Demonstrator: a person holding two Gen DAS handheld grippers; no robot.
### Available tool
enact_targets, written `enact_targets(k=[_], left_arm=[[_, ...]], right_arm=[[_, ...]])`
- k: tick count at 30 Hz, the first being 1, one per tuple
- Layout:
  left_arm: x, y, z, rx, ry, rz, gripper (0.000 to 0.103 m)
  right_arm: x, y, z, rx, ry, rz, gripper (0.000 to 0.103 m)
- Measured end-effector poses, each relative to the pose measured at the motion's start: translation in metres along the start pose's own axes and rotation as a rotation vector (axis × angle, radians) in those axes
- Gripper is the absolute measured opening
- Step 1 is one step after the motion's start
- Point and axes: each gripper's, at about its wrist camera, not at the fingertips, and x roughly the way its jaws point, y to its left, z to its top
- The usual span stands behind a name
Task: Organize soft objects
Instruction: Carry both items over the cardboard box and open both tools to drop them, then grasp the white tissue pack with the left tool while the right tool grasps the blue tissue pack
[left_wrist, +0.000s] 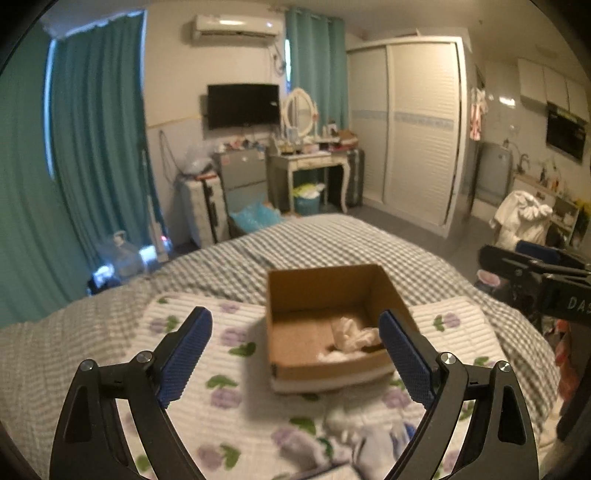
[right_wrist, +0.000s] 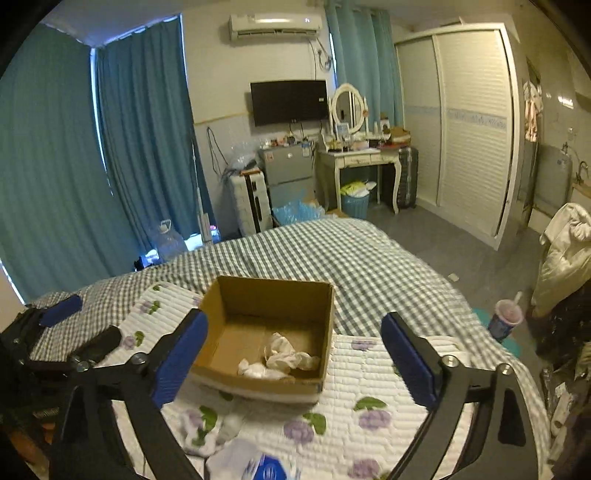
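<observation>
An open cardboard box (left_wrist: 295, 295) (right_wrist: 273, 295) stands on a floral quilted pad (left_wrist: 207, 369) (right_wrist: 369, 398) on the bed. White crumpled soft cloths (left_wrist: 354, 336) (right_wrist: 284, 360) lie inside it. More soft items, white and blue (left_wrist: 369, 443) (right_wrist: 236, 439), lie on the pad in front of the box. My left gripper (left_wrist: 295, 350) is open and empty, above the pad, with the box between its fingers in view. My right gripper (right_wrist: 295, 354) is open and empty, just before the box. The left gripper also shows at the left edge of the right wrist view (right_wrist: 62, 328).
The bed has a grey checked cover (left_wrist: 295, 240) (right_wrist: 332, 251). Beyond it stand a dressing table (right_wrist: 358, 162), a small fridge (right_wrist: 288, 173), a suitcase (right_wrist: 251, 199), a blue bin (right_wrist: 354, 205) and a wardrobe (right_wrist: 461, 129). A cup with a straw (right_wrist: 506, 314) stands at the right.
</observation>
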Motion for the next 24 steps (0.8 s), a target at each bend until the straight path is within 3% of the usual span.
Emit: enact_targets(k=[5, 10, 15, 24], left_arm=[[-0.044, 0.007, -0.023, 0.002, 0.010, 0.058, 0.094], [-0.047, 0.011, -0.071, -0.017, 0.092, 0.074, 0.094], [-0.026, 0.006, -0.121, 0.003, 0.177, 0.106, 0.094], [0.024, 0.016, -0.181, -0.079, 0.348, 0.046, 0.094]], right_arm=[[-0.041, 0.011, -0.027, -0.045, 0.024, -0.022, 0.103], [-0.048, 0.024, -0.087, -0.090, 0.089, -0.018, 0.103], [-0.018, 0.025, -0.135, -0.094, 0.174, -0.057, 0.103], [0.064, 0.008, -0.183, -0.012, 0.331, -0.033, 0.098]])
